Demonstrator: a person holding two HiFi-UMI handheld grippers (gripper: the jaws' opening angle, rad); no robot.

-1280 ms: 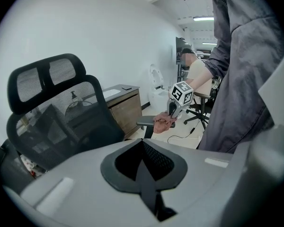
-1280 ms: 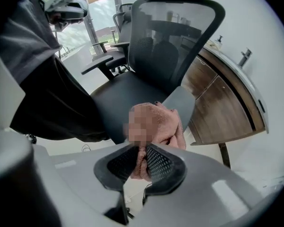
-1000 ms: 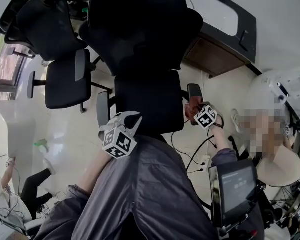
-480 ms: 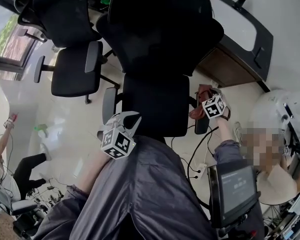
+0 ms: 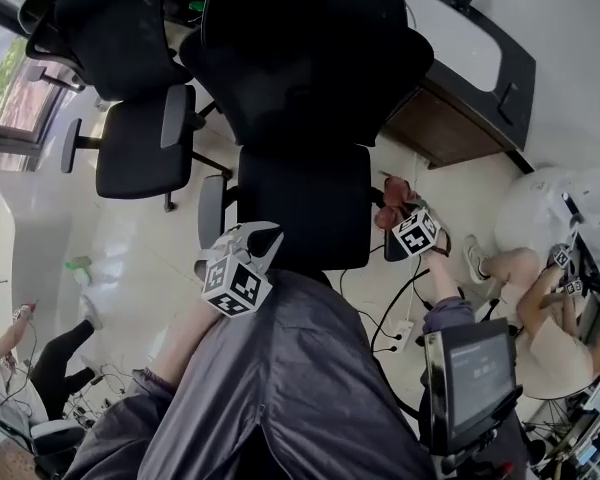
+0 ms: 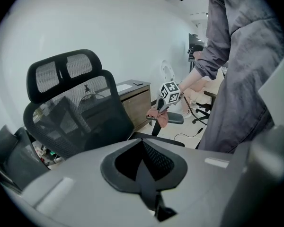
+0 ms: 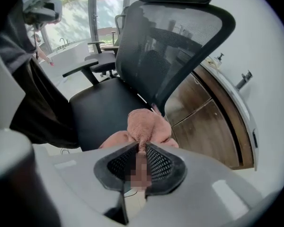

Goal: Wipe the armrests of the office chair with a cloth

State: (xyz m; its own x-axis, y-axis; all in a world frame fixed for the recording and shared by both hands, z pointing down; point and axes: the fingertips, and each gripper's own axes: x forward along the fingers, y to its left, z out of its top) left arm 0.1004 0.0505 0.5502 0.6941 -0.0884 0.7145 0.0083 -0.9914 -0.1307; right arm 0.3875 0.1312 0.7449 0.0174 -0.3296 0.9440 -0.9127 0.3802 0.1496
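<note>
The black office chair [image 5: 305,208] stands in front of me, its seat just below its tall mesh back [image 7: 170,46]. A pink cloth [image 5: 392,203] lies on the chair's right armrest [image 5: 392,246], and my right gripper [image 5: 398,216] is shut on it from above. In the right gripper view the cloth [image 7: 146,126] bunches out ahead of the jaws. The left gripper view shows the same cloth [image 6: 159,116] on that armrest [image 6: 174,119]. My left gripper [image 5: 252,236] hovers by the left armrest [image 5: 212,211], apart from it, jaws shut with nothing between them.
A second black chair [image 5: 135,158] stands at the upper left. A desk with a wooden cabinet [image 5: 450,128] is behind the chair on the right. Cables [image 5: 390,313] lie on the floor. A person [image 5: 525,278] sits at the right, another person [image 5: 25,363] at the lower left.
My right gripper has slid the cloth along the right armrest towards the backrest end. The left gripper has stayed where it was.
</note>
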